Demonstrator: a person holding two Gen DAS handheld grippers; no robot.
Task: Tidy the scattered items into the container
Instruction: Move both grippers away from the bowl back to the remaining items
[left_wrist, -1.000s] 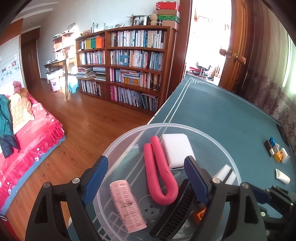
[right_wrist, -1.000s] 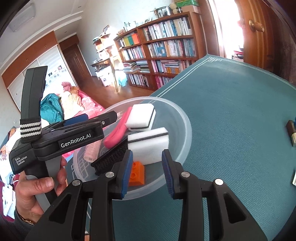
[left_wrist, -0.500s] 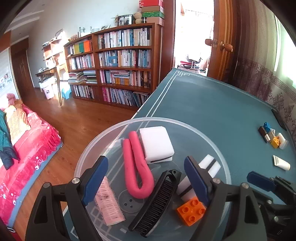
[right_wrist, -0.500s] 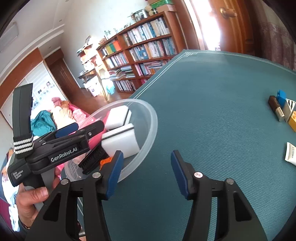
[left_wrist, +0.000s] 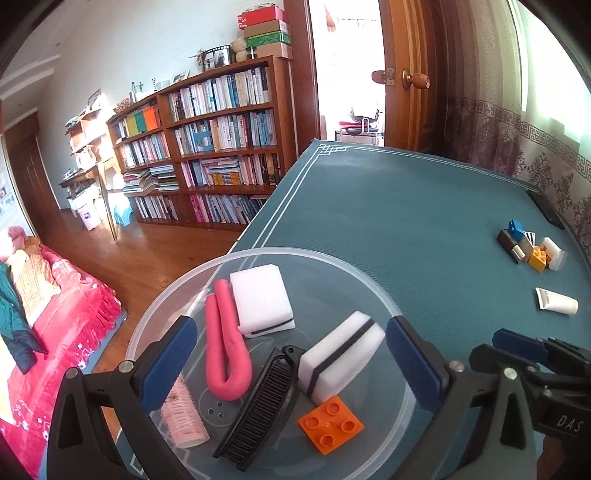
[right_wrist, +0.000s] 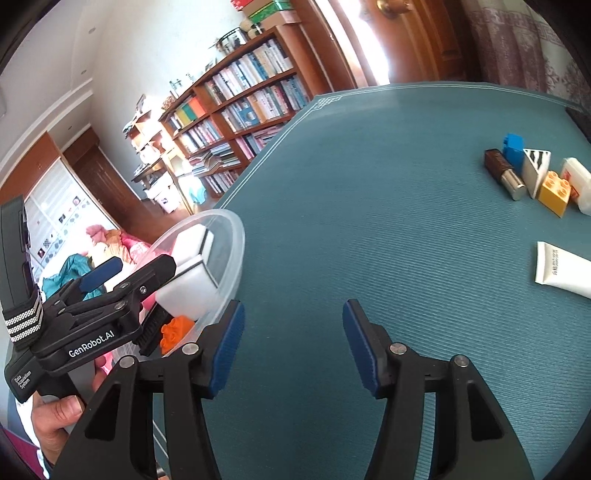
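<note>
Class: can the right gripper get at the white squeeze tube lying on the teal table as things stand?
Probably yes. The right gripper has its jaws open and empty, and only bare teal table lies between it and the white squeeze tube.

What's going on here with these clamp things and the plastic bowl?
A person is tidying small items into the clear bowl with two handheld grippers. It already holds sponges, a pink roller, a black comb and an orange brick. The left gripper hovers open over it. The right gripper, open and empty, points toward the white tube and the small pile beyond.
</note>
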